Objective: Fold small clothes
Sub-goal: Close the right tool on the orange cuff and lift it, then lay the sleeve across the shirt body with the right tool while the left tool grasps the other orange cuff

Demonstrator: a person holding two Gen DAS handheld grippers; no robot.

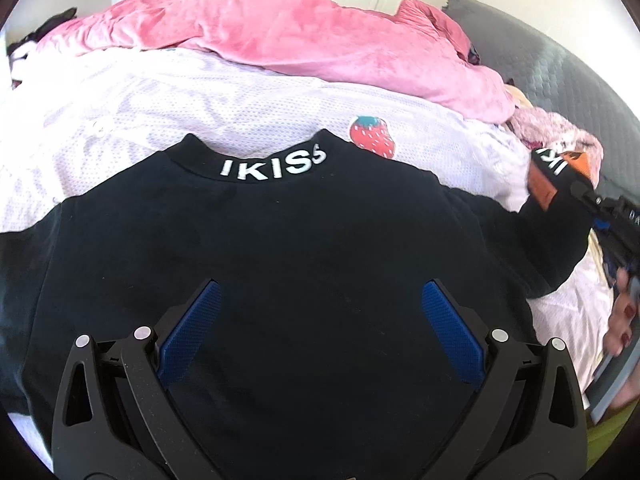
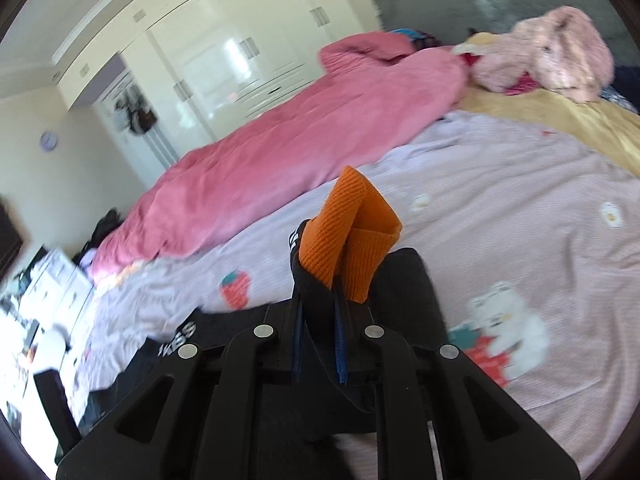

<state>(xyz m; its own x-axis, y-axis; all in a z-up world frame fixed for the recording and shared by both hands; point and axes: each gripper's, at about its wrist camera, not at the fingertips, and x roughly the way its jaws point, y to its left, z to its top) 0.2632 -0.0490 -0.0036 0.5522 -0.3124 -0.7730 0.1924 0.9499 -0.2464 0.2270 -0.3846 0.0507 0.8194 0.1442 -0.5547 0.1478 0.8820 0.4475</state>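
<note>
A small black sweater [image 1: 280,240] with white letters on its collar lies flat, back up, on the bed sheet [image 1: 200,108]. My left gripper [image 1: 320,292] hovers open over the sweater's middle, its blue pads [image 1: 192,328] spread wide and holding nothing. My right gripper [image 2: 318,312] is shut on the sweater's right sleeve [image 2: 316,308], whose orange ribbed cuff [image 2: 348,232] sticks up beyond the fingertips. In the left wrist view that gripper [image 1: 576,188] holds the sleeve end [image 1: 560,200] lifted off the bed at the far right.
A rumpled pink quilt [image 1: 320,44] lies across the far side of the bed. A pink plush toy [image 2: 560,52] sits on a yellow blanket [image 2: 580,120] near the grey headboard [image 1: 540,64]. White wardrobes [image 2: 224,56] stand behind. A person's hand [image 1: 624,316] grips the right tool.
</note>
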